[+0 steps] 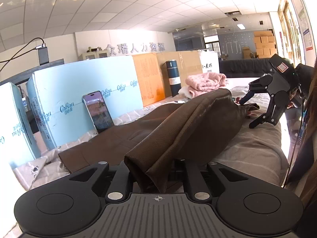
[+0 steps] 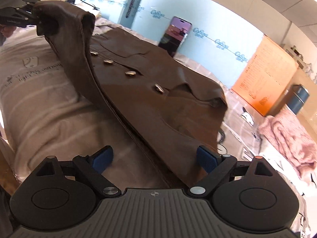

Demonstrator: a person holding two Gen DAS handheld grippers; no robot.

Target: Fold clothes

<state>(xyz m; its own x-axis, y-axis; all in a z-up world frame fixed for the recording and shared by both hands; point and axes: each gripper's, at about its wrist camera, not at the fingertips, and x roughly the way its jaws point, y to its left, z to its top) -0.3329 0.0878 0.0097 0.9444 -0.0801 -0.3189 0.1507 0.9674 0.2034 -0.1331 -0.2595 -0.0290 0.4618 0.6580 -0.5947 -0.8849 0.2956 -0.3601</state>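
Surface: bed (image 2: 39, 107) under a beige printed cover — everything rests on it.
Boxes: pale blue cartons (image 1: 83, 91) stand along the far edge, an orange carton (image 1: 150, 77) beside them.
Phone: phone (image 1: 98, 111) leans upright against a blue carton, just behind the jacket.
Left tongs: left tongs (image 1: 152, 170) closed on a bunched fold of the jacket, lifting that edge clear of the bed; in the right wrist view they sit at the top left (image 2: 29, 17), gripping the same raised end.
Jacket: brown leather jacket (image 2: 150, 91) lies across the bed, front up, a row of metal buttons (image 2: 129, 73) along the placket; near edge lifted, far part flat.
Flask: dark blue flask (image 1: 172, 77) upright in front of the cartons.
Knitwear: pink knit (image 1: 206, 81) folded in a pile, apart from the jacket.
Right tongs: right tongs (image 2: 156, 158) wide open, blue pads (image 2: 206, 158) either side of the jacket's hem — holding nothing.
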